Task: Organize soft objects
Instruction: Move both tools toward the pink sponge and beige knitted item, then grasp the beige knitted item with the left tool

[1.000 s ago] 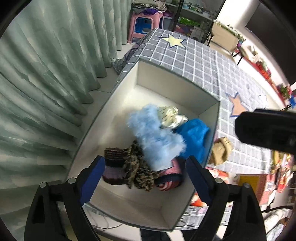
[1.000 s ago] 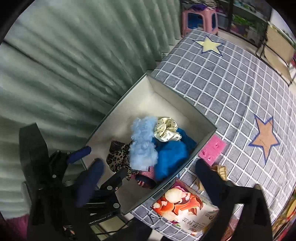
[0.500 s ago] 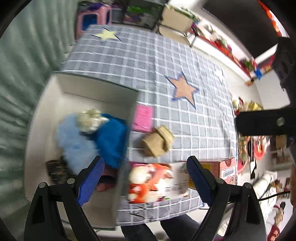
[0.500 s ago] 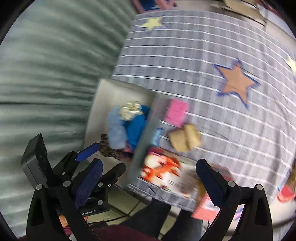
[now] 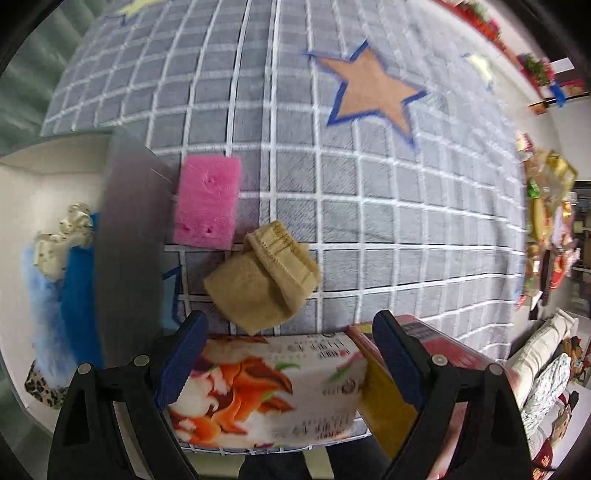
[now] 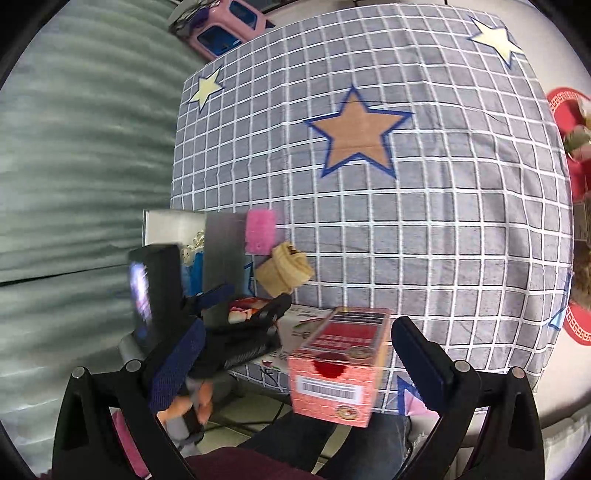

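A tan folded cloth [image 5: 264,282] lies on the checked tablecloth, just beyond my open left gripper [image 5: 286,356]. A pink sponge [image 5: 207,201] lies beside the grey box [image 5: 129,240], which holds blue fluffy cloth [image 5: 74,295], a spotted cream scrunchie [image 5: 64,236] and a leopard-print piece [image 5: 40,384]. A flowered tissue pack [image 5: 266,387] lies under the left gripper's jaws. My right gripper [image 6: 299,358] is open and empty above the table's front edge; the tan cloth [image 6: 286,267], the sponge [image 6: 260,230] and the left gripper [image 6: 240,295] show in its view.
A red carton [image 6: 340,358] stands at the table's front edge between the right gripper's jaws; it also shows in the left wrist view [image 5: 424,354]. The tablecloth [image 6: 406,221] has star prints. A curtain [image 6: 74,147] hangs left. A pink stool [image 6: 229,26] stands beyond the table.
Both grippers swung right, away from over the box toward the table's front. The left gripper came lower, close to the tan cloth and tissue pack. Both stayed open.
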Demonstrator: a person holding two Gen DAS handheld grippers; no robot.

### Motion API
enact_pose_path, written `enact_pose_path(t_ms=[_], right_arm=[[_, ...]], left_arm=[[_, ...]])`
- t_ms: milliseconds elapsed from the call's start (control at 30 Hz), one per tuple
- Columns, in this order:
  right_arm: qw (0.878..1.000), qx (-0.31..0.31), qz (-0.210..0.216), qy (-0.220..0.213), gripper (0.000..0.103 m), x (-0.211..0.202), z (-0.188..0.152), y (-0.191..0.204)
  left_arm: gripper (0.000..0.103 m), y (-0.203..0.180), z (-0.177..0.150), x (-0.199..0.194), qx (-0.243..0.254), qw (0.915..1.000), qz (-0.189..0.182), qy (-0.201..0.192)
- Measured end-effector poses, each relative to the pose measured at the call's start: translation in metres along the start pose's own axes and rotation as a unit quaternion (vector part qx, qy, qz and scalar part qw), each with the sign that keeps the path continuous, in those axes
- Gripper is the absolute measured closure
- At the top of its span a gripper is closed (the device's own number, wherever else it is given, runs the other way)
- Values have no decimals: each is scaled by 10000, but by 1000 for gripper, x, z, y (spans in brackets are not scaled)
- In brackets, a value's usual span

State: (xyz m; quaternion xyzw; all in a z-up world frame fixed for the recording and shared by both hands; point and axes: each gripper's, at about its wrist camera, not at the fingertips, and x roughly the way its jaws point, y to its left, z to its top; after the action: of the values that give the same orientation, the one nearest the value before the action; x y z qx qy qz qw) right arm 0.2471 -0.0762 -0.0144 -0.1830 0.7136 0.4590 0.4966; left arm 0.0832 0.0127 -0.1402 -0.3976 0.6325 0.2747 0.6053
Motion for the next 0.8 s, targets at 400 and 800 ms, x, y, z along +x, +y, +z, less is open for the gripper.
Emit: enact_pose_path(t_ms=[400, 800], right_arm=[[9993, 162, 315, 104, 2, 7, 7, -53], [9976, -652, -88, 200, 2, 21, 37, -56]], left_arm=[[16, -2, 22, 65, -324, 9926, 683, 955], [77, 6, 12, 45, -217, 9985, 447, 213]])
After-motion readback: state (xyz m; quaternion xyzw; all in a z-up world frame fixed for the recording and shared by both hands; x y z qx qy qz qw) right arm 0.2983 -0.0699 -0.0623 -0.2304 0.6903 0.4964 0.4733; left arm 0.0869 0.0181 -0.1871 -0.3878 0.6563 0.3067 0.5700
